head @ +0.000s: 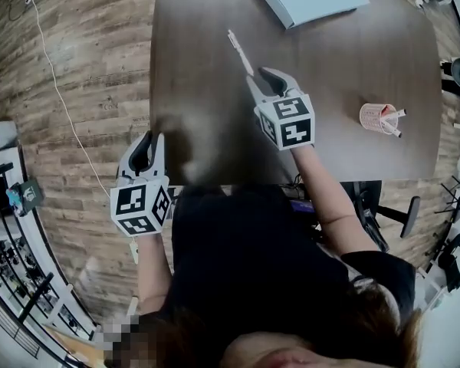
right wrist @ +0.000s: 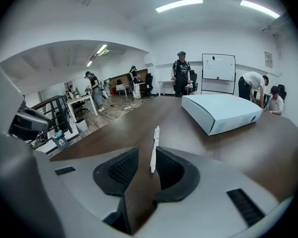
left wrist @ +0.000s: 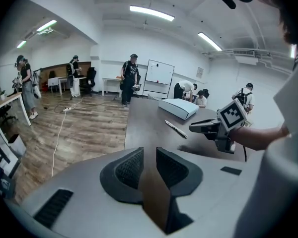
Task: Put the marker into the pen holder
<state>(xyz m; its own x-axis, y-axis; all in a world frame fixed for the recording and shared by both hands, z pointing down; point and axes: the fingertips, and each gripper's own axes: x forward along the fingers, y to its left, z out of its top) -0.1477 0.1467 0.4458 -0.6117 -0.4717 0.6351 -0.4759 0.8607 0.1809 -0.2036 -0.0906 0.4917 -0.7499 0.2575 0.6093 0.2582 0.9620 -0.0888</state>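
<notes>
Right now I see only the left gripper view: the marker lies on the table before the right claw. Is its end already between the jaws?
Observer: Yes; the right gripper view shows the near end of the marker between the open jaws of the right claw, not pinched.
Operator: Where must it go?
Observer: Into the pink mesh pen holder, on the table to that claw's right.
Operator: Is it empty?
Observer: No, pens already stick out of it.
</notes>
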